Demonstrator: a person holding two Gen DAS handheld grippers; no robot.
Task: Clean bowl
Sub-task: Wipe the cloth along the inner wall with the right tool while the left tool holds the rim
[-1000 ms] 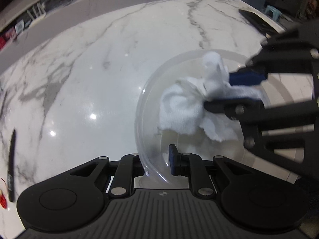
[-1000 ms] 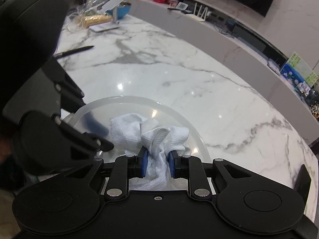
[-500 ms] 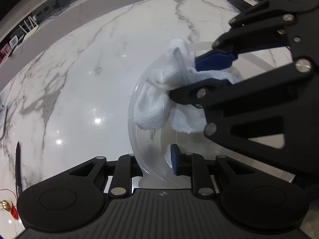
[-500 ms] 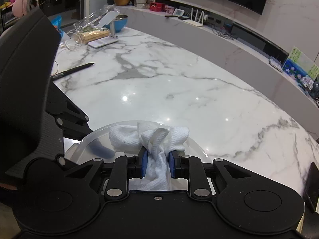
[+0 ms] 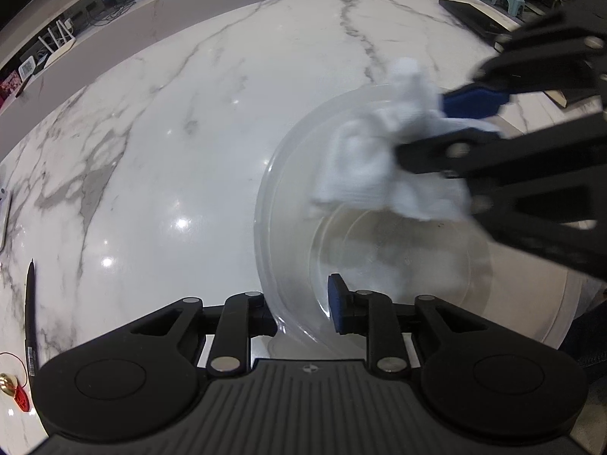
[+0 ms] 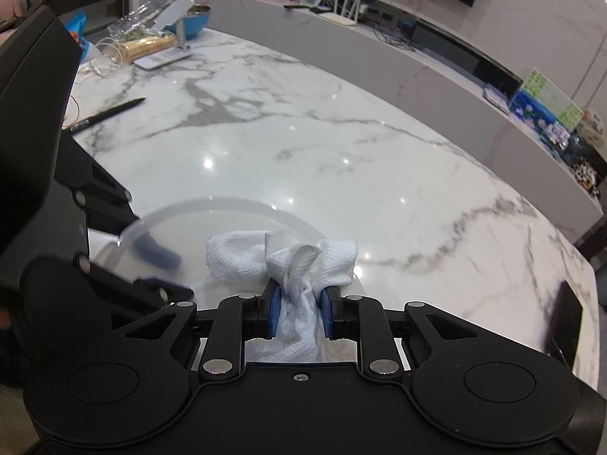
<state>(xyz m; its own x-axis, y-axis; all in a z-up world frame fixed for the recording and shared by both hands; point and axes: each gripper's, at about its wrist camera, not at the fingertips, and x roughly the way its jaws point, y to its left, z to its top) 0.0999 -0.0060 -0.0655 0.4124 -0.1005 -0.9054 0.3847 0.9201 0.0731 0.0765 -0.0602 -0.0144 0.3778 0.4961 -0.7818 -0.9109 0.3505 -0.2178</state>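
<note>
- The right tongs (image 6: 299,313) pinch a bunched white cloth (image 6: 282,258) between their blue pads, holding it over the clear bowl (image 5: 288,204)
- The left tongs (image 5: 303,303) straddle the bowl's near rim, one finger outside the wall and the blue pad inside; their jaws are opening, and I cannot tell whether the pads press the wall
- The right tongs' black frame crosses the bowl's right side in the left wrist view, hiding that rim
- The bowl is transparent and round, its bottom ring visible; it sits near the worktop's (image 5: 170,132) front edge
- A black pen (image 5: 30,314) and a red-and-gold charm (image 5: 15,392) lie at far left, a dark flat device (image 5: 470,15) at far right
- The marble beyond the bowl is wide and bare
</note>
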